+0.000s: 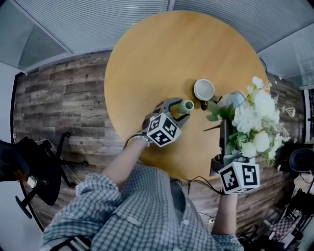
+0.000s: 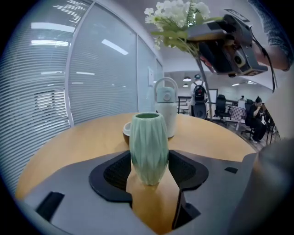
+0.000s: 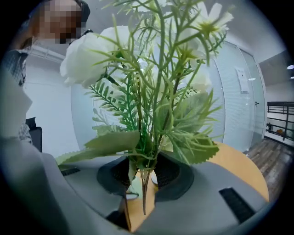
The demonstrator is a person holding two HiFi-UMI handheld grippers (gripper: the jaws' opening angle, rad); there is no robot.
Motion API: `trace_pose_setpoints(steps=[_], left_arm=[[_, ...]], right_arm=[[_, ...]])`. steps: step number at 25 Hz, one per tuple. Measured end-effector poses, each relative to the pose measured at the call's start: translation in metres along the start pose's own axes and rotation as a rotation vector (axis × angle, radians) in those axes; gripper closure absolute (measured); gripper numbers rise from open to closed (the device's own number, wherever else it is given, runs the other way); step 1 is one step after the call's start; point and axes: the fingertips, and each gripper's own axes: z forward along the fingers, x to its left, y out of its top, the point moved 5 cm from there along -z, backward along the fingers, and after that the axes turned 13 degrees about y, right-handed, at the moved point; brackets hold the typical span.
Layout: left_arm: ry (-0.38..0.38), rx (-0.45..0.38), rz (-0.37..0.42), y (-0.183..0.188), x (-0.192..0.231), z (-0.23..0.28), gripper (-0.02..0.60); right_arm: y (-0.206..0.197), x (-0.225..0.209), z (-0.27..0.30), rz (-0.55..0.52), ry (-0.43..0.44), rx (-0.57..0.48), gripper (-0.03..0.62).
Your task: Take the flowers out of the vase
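Observation:
A pale green ribbed vase (image 2: 148,146) stands on the round wooden table (image 1: 147,63), its mouth empty. My left gripper (image 2: 149,170) is shut on its lower body, one pad on each side. In the head view the vase (image 1: 187,105) sits at the tip of the left gripper (image 1: 183,109). A bunch of white flowers with green leaves (image 1: 255,122) is held to the right, clear of the vase. My right gripper (image 3: 143,176) is shut on the thin stems (image 3: 144,193), whose ends hang free. From the left gripper view the flowers (image 2: 177,13) and right gripper (image 2: 227,43) are up high.
A white cup (image 1: 204,90) stands on the table just beyond the vase, with a white lidded jug (image 2: 166,108) and a small bowl (image 2: 127,130) behind it. The table's near edge (image 1: 196,177) is by my body. Office chairs and people are in the far room.

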Motion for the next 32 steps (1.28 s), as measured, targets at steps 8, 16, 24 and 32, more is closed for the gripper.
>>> trace_pose_setpoints(steps=[8, 16, 24, 32], left_arm=[[0.006, 0.033, -0.034, -0.006, 0.002, -0.009, 0.324], [0.089, 0.017, -0.09, -0.003, 0.022, -0.055, 0.327], [0.163, -0.049, -0.215, 0.018, 0.038, -0.111, 0.373], [0.232, -0.11, -0.294, 0.046, 0.041, -0.156, 0.376]], right_arm=[[-0.098, 0.005, -0.015, 0.097, -0.001, 0.281, 0.5], [-0.163, 0.003, -0.004, 0.178, -0.014, 0.455, 0.5], [-0.194, -0.014, 0.008, 0.301, -0.051, 0.509, 0.5], [-0.214, -0.019, 0.017, 0.363, -0.012, 0.473, 0.487]])
